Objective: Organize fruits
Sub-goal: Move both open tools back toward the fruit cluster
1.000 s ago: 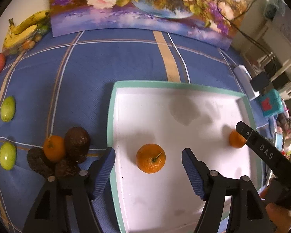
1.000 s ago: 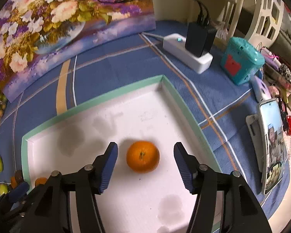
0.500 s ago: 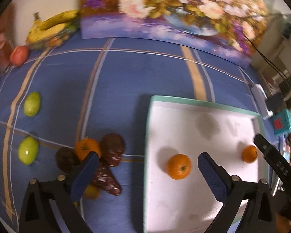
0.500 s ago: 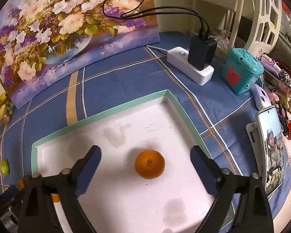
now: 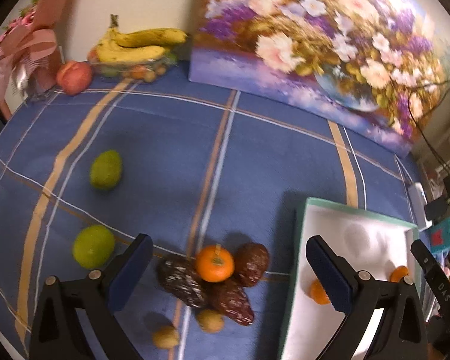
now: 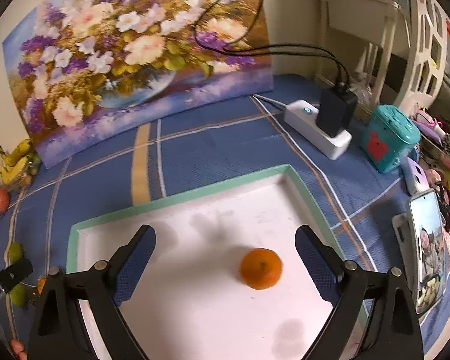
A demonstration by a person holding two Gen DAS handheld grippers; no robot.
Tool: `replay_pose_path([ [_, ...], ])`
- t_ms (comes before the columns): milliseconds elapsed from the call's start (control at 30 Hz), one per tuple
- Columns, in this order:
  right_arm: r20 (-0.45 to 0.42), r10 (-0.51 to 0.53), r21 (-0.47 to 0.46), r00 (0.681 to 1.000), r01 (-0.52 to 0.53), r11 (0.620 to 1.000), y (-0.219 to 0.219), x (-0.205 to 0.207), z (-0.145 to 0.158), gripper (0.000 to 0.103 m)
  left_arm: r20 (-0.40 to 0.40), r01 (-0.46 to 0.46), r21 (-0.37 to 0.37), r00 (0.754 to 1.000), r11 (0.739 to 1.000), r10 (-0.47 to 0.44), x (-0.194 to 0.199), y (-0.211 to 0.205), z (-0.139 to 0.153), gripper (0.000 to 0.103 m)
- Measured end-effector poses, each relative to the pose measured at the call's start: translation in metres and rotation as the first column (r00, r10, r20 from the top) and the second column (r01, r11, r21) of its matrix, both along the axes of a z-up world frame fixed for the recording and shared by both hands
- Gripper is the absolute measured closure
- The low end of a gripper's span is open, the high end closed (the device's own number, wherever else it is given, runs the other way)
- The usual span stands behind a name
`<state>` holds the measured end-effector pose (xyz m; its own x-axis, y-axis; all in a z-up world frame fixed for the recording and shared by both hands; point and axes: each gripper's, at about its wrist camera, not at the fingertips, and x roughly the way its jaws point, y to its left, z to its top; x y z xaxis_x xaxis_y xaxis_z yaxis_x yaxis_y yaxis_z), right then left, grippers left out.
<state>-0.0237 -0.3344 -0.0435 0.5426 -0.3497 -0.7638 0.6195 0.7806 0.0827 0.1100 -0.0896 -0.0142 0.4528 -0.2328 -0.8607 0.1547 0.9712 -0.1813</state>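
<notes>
A: Change since a second ago? Both grippers had jaws narrower around a mandarin each inside the white tray (image 6: 176,204). Now the right gripper (image 6: 225,265) stands spread wide, nothing pinched; its mandarin (image 6: 261,268) sits loose on the tray floor, nearer the tray's right wall, between the pads but untouched.

B: Left one?

A: The left gripper (image 5: 225,273) is released too, jaws at full spread, and its view has swung off the tray to the pile left of it. The orange mandarin (image 5: 214,263) there lies on top of dark brown fruits (image 5: 191,282), just left of the tray's teal rim (image 5: 297,240). Two mandarins show inside the tray, partly behind the right pad.

B: Meaning for the task?

A: Judgement: two mandarins placed, drop done; the pile mandarin looks like the next pick. Green fruits (image 5: 106,169) lie further left of the tray, untouched.

B: Any text?

A: "DAS" on the right gripper's black finger, at the tray's right edge in the left view. Other writing too blurred.
</notes>
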Motion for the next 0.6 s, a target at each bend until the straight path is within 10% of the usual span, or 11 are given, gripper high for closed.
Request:
replay_pose_path([
  [600, 0.033, 0.179, 0.03, 0.983, -0.18, 0.983, 0.049, 0.027, 0.0, 0.009, 0.137, -0.1, -0.053, 0.985, 0.994, 0.107, 0.019, 0.089, 0.038, 0.0],
])
